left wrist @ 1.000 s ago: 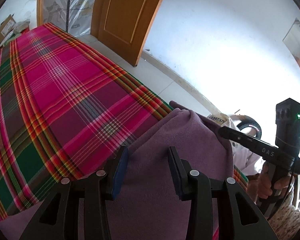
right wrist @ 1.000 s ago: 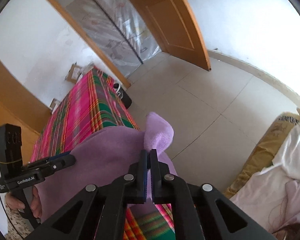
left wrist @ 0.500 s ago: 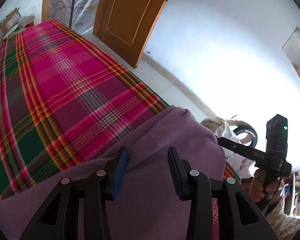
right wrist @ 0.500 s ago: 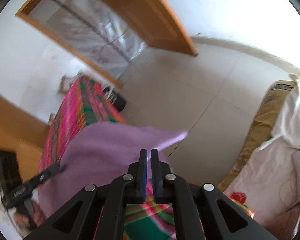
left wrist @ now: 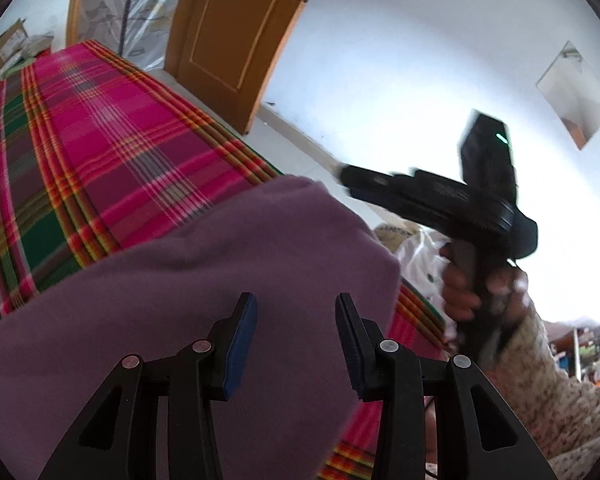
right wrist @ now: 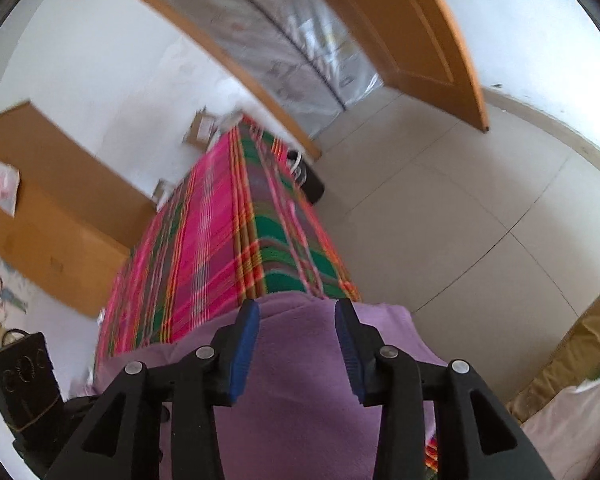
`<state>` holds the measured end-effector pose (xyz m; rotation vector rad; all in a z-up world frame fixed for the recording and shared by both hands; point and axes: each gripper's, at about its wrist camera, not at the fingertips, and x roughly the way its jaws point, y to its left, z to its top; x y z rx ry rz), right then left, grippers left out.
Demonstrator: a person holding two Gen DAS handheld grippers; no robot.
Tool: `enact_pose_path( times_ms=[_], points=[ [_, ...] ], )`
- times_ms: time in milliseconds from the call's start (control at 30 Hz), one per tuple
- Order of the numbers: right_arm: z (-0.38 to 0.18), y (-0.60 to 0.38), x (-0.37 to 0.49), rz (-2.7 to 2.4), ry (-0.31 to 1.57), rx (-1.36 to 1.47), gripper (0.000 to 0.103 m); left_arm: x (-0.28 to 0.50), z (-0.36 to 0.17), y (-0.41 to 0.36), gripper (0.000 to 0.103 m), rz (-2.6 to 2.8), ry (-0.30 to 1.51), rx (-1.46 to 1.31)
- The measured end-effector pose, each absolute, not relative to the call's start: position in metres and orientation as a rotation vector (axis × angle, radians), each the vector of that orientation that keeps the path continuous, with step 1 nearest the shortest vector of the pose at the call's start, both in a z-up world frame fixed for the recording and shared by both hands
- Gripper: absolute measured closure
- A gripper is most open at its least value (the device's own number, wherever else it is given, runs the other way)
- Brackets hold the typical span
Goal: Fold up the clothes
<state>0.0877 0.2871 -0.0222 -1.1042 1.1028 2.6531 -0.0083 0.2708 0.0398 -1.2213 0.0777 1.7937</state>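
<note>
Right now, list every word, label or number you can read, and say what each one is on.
Nothing can be read in full.
Tan sack: dark printed letters, too blurred to read.
Black housing at lower left of the right wrist view: raised marks, not legible.
Cardboard box against the wall: label blurred.

A plain purple garment (left wrist: 204, 288) lies on a pink, green and red plaid cloth (left wrist: 112, 148).

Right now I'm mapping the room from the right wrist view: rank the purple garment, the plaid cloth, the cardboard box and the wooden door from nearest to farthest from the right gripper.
1. Purple garment, directly under the right gripper.
2. Plaid cloth, stretching ahead.
3. Cardboard box, past the cloth's far end.
4. Wooden door, upper right; farthest, though close to the box.
</note>
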Motion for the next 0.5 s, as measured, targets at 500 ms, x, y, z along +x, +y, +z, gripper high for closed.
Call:
enact_pose_path(
  times_ms=[500],
  points=[
    [-0.016,0.282,0.082,2.706,0.983,-1.044,0.1,0.003,0.029,0.271,0.061,1.786,0.059,-1.252]
  ],
)
